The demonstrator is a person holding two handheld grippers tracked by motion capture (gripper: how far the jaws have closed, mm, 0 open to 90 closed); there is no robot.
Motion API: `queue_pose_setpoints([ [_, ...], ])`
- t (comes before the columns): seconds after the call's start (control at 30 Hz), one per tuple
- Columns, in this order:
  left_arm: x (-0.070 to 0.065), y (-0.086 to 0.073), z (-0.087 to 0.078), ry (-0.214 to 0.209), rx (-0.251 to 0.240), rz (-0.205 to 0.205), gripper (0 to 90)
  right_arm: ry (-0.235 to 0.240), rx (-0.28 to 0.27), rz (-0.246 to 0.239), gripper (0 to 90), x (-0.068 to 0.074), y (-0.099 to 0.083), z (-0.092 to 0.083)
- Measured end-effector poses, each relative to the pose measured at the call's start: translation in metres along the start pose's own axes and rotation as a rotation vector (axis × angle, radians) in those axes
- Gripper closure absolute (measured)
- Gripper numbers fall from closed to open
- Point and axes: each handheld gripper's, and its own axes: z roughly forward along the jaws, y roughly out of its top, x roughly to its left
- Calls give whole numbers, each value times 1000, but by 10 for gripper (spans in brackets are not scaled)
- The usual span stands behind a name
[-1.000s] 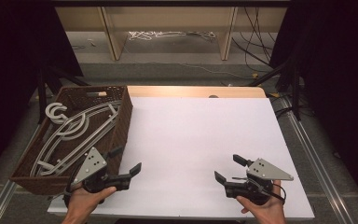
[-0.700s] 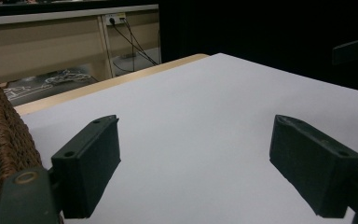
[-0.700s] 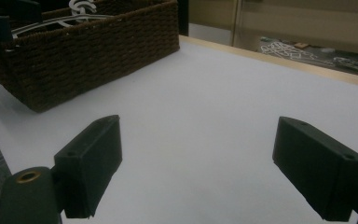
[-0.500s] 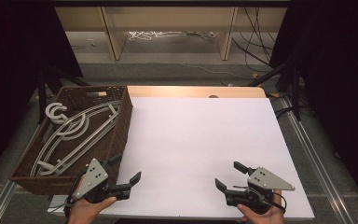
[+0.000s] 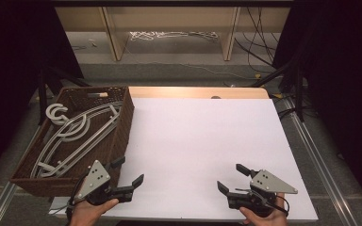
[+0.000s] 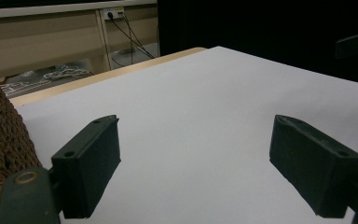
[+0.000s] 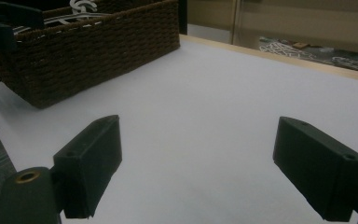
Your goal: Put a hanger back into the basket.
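Smooth white table [image 5: 193, 141], woven wicker basket [image 5: 118, 136], curved hangers [image 5: 70, 134]

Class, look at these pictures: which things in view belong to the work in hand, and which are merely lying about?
Belonging to the work:
- left gripper, jaws open, beside the basket
- right gripper, jaws open, over the white table
- wicker basket
- white hangers lying in the basket

Merely lying about:
- tangled white cord on the floor
- black cables beyond the table
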Motion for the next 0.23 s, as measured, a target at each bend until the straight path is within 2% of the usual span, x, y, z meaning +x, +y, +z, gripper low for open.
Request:
queue_pose_setpoints([
  [0.2,0,0,1,-9,-11,2,158,5,-6,-5,163,0,-1,2],
  [0.23,0,0,1,-1,-1,0,158,-10,-15,-16,163,-1,-1,2],
])
